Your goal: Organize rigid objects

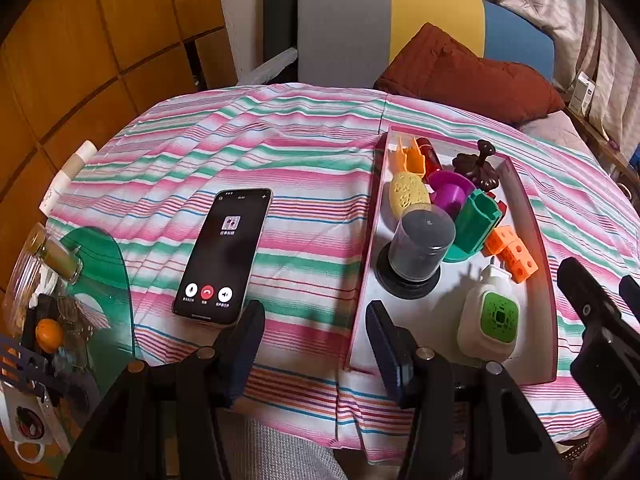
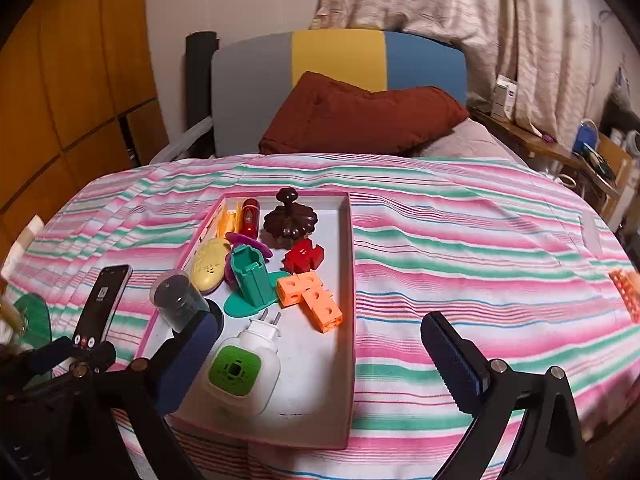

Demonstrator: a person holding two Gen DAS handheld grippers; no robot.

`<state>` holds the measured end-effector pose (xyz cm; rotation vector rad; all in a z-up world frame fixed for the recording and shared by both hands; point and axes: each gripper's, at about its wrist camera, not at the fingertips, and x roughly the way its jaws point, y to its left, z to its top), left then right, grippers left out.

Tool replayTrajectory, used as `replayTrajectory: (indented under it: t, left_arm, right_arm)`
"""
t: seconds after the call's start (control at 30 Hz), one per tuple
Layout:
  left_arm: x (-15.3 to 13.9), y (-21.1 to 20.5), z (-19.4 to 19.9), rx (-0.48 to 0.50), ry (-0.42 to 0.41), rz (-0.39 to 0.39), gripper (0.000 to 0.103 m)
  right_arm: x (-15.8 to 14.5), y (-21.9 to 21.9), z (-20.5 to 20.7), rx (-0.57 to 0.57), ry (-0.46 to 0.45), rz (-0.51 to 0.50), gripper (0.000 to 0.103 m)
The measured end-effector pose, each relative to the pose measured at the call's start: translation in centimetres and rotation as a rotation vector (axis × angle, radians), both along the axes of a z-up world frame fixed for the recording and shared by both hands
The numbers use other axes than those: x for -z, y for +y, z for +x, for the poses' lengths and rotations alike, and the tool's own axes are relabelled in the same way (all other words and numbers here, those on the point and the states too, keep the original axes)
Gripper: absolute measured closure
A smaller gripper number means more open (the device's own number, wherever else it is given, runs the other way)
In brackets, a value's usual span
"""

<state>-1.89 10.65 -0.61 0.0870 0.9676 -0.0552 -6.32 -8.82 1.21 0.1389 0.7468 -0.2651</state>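
Your right hand-held gripper [image 2: 320, 356] gapes, released, over the white plastic plug-in device with a green face [image 2: 240, 372] in the pink-rimmed cardboard tray [image 2: 348, 280]; your left hand-held gripper [image 1: 316, 344] is released too

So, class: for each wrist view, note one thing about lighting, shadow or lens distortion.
Left wrist view: the fisheye bows the striped cloth into a dome, corners black. Right wrist view: warm light from the left, so the orange blocks cast shadows rightward on the tray; the far right edge is blurred.
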Motion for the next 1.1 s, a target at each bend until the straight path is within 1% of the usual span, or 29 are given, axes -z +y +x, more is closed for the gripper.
replayTrajectory:
  t: [0.13, 0.37, 0.53, 0.83, 1.0, 1.1]
  left_arm:
    - [-0.5, 0.1, -0.1, 0.001, -0.012, -0.003, 0.050]
    - [-0.7, 0.0, -0.5, 0.008, -0.001, -0.007, 0.050]
    - [-1.0, -0.1, -0.9, 0.006, -0.024, 0.008, 0.050]
    - [-0.7, -0.7, -1.0, 0.037, -0.018, 0.020, 0.050]
    - [-0.9, -0.5, -1.1, 0.029, -0.039, 0.005, 0.050]
    - [-1.0, -0.5, -1.1, 0.024, -0.056, 0.017, 0.050]
  right_arm:
    - [-0.2, 0.2, -0.5, 0.013, -0.013, 0.002, 0.000]
    - [-0.5, 0.6, -0.9, 0.009, -0.021, -0.017, 0.000]
    - [-0.5, 0.6, -1.2, 0.009, -0.028, -0.016, 0.000]
    - [-0.1, 0.4, -1.0, 0.004, -0.011, 0.000, 0.000]
    - [0.1, 0.3, -0.9, 0.005, -0.002, 0.003, 0.000]
    - [0.3, 0.2, -0.8, 0.010, 0.002, 0.009, 0.000]
